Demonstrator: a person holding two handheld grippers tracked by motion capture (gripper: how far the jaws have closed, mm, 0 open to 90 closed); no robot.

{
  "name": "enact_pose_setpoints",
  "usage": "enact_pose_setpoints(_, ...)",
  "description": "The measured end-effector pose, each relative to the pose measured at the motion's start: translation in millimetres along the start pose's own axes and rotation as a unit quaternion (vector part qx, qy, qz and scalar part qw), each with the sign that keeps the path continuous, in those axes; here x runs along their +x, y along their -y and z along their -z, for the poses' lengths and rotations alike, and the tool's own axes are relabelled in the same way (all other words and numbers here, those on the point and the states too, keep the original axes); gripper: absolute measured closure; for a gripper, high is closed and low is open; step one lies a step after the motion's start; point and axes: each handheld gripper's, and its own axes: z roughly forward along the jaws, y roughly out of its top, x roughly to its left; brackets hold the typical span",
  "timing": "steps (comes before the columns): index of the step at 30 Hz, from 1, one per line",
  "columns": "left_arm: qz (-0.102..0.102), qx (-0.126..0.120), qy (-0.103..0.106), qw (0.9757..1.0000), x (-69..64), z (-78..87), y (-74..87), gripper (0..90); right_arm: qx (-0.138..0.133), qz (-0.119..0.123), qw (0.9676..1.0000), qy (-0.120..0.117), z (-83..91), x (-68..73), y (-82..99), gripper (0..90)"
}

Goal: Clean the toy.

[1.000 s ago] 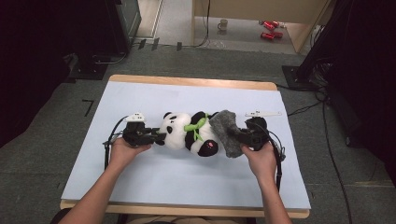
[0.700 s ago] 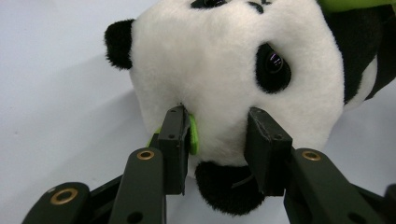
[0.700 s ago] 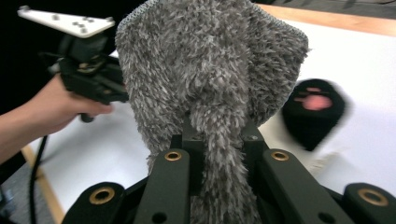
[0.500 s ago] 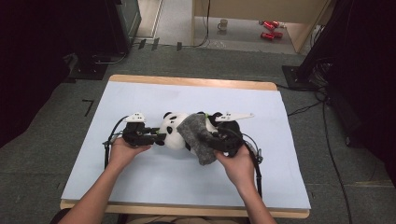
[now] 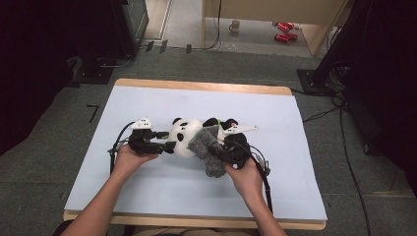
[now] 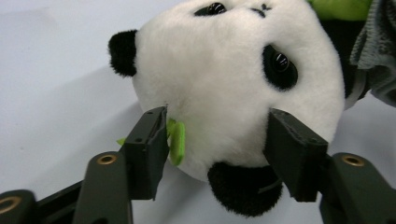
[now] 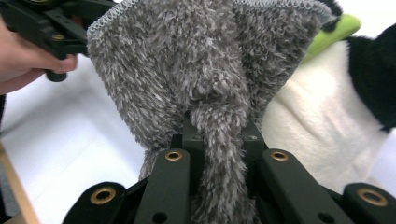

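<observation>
A black and white panda plush (image 5: 184,137) lies on the pale blue table (image 5: 295,187), head toward the left. My left gripper (image 5: 169,142) points at its head (image 6: 224,84); its jaws have just been opening and stand on either side of the head without squeezing it. A small green tag (image 6: 176,140) sticks out by the left jaw. My right gripper (image 5: 219,150) is shut on a fuzzy grey cloth (image 5: 206,147), which drapes over the panda's body. In the right gripper view the cloth (image 7: 187,70) bunches between the jaws (image 7: 219,135), with white belly (image 7: 317,140) and green scarf (image 7: 334,30) behind.
The table has a wooden rim (image 5: 196,221). On the floor beyond it stand a mug (image 5: 236,24) and red objects (image 5: 285,32). Dark cabinets (image 5: 64,34) flank the left, and cables (image 5: 344,142) run along the floor at the right.
The right gripper has carried the grey cloth leftward, from beside the panda to over its body. The left hand has stayed put while its jaws spread apart around the head.
</observation>
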Motion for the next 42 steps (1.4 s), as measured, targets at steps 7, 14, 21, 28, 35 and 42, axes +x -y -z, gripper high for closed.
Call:
enact_pose_setpoints(7,-0.060,0.009,0.017,0.9980,-9.1,6.8,1.3,29.0,-0.009,0.006,0.9999,0.013,3.1,-12.2,-6.9,79.4)
enact_pose_setpoints(14,-0.061,-0.016,0.019,0.9978,1.9,2.3,-0.6,27.3,-0.007,0.010,0.9998,0.012,0.5,-23.8,-22.2,79.1)
enact_pose_setpoints(21,-0.085,-0.051,0.000,0.9950,0.5,-12.8,-1.0,24.7,-0.011,-0.002,0.9999,0.011,-4.2,-33.9,-38.3,78.8)
enact_pose_setpoints(28,-0.102,-0.042,-0.020,0.9938,-1.3,-27.8,-6.4,28.8,-0.021,-0.009,0.9996,0.015,-6.4,-35.0,-40.6,78.3)
enact_pose_setpoints(35,-0.075,-0.024,-0.012,0.9968,-7.7,-30.2,-6.4,52.4,-0.031,-0.034,0.9989,-0.002,5.2,-35.7,-40.9,79.8)
enact_pose_setpoints(42,-0.001,-0.002,-0.010,1.0000,-22.1,-25.2,-12.4,60.0,-0.074,-0.034,0.9967,-0.002,34.1,-25.8,-50.1,79.6)
